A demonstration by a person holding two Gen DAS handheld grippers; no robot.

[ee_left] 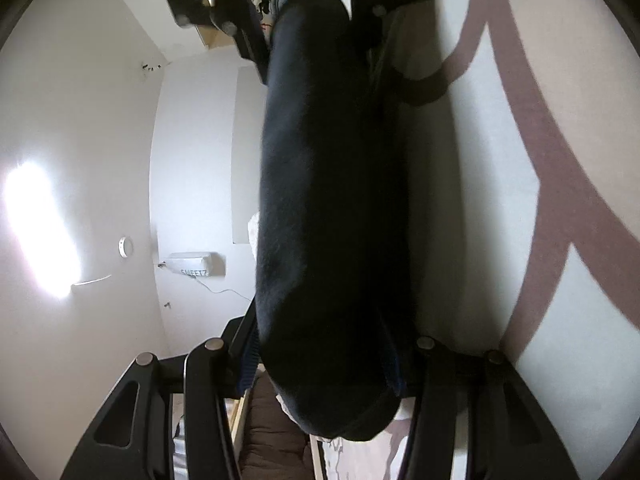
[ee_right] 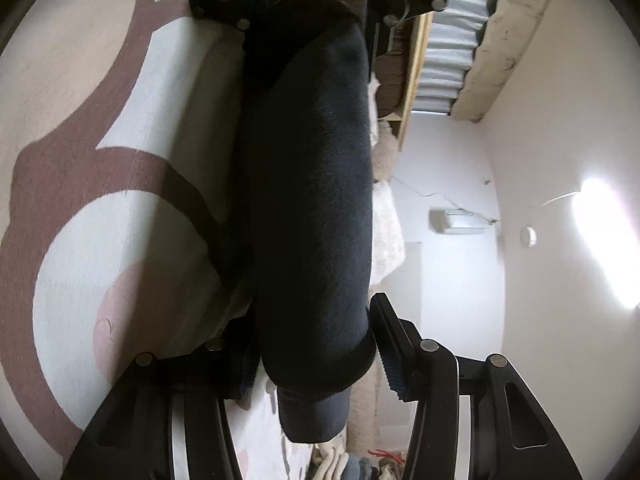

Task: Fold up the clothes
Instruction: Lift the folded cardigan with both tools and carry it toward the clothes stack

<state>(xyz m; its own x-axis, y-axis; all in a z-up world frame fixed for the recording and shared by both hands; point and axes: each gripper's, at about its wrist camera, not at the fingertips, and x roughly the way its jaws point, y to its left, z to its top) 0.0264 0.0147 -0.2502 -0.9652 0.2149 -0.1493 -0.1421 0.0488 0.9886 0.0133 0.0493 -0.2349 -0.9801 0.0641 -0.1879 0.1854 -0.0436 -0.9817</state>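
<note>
A dark garment (ee_left: pixel 328 208) is seen stretched in a long band between the two hand-held grippers, held off a patterned rug (ee_left: pixel 560 160) with pale ground and mauve curves. Its long axis is run straight along each camera's forward line, from one gripper to the other, so each end is equally near its own hand. In the left wrist view the left hand-held gripper (ee_left: pixel 320 392) is clenched on the near end of the cloth; the opposite gripper is seen at the far end, top of frame. In the right wrist view the right hand-held gripper (ee_right: pixel 316 364) is placed around the other end, a hem hanging below; the right pad is shown just beside the cloth, so a firm pinch cannot be told for certain, though the cloth is judged to be carried there. Any coming fold is judged to turn on bringing the two ends together along that axis. What kind of garment it is cannot be made out; its width and lower layers are hidden. A clothes pile (ee_right: pixel 352 468) is cut off at the frame edge. White walls and shelving (ee_right: pixel 404 80) are seen beyond
</note>
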